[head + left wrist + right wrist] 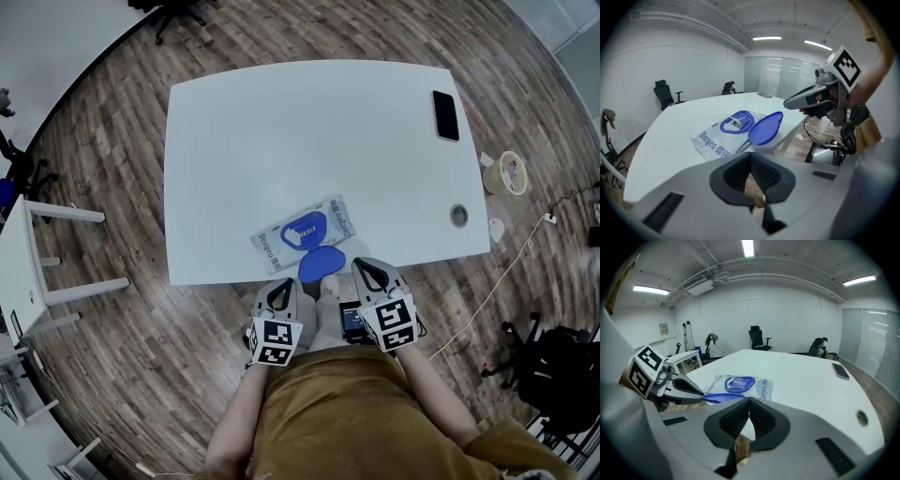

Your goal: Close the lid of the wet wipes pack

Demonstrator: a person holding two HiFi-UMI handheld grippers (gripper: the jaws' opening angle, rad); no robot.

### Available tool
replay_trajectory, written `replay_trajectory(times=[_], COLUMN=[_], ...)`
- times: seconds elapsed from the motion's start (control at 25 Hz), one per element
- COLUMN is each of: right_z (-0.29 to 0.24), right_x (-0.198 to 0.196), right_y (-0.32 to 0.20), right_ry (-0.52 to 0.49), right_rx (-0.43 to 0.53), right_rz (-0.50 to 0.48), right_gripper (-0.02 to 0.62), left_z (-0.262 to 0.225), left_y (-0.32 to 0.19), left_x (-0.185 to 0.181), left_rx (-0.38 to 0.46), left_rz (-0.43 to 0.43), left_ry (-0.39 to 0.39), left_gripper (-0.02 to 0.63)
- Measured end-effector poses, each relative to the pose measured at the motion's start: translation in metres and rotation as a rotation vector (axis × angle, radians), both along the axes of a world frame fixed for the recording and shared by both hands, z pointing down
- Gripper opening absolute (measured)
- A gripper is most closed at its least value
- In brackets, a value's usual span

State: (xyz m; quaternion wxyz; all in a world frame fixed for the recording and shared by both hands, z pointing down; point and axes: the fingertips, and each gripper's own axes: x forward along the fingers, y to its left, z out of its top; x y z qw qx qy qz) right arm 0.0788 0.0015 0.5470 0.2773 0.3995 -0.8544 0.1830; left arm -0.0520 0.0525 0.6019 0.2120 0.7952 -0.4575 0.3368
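Note:
The wet wipes pack point(305, 232) lies flat near the front edge of the white table point(281, 131). Its blue oval lid point(322, 265) is flipped open toward me and juts past the table edge. Both grippers hang below that edge, in front of my body and apart from the pack. My left gripper point(284, 281) is left of the lid and my right gripper point(364, 265) right of it, both shut and empty. The left gripper view shows the pack point(722, 136), the raised lid point(765, 128) and the right gripper point(790, 102). The right gripper view shows the pack point(740, 383), lid point(724, 398) and left gripper point(701, 393).
A black phone point(446, 114) lies at the table's far right, and a round cable hole point(458, 215) is near the right front corner. A tape roll point(512, 172) and a white cable point(497, 281) lie on the wood floor. A small white table point(28, 253) stands to the left.

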Motion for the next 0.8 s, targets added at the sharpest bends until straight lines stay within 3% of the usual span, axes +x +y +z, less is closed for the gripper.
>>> replay_trajectory(times=[0.8], right_z=[0.009], right_x=[-0.012], right_y=[0.001], right_ry=[0.029], right_rx=[-0.013], right_rz=[-0.08], right_gripper=[0.008], left_z=[0.002], left_y=[-0.005], left_x=[0.01], left_rx=[-0.015], left_rz=[0.031], left_ry=[0.024], left_gripper=[0.005])
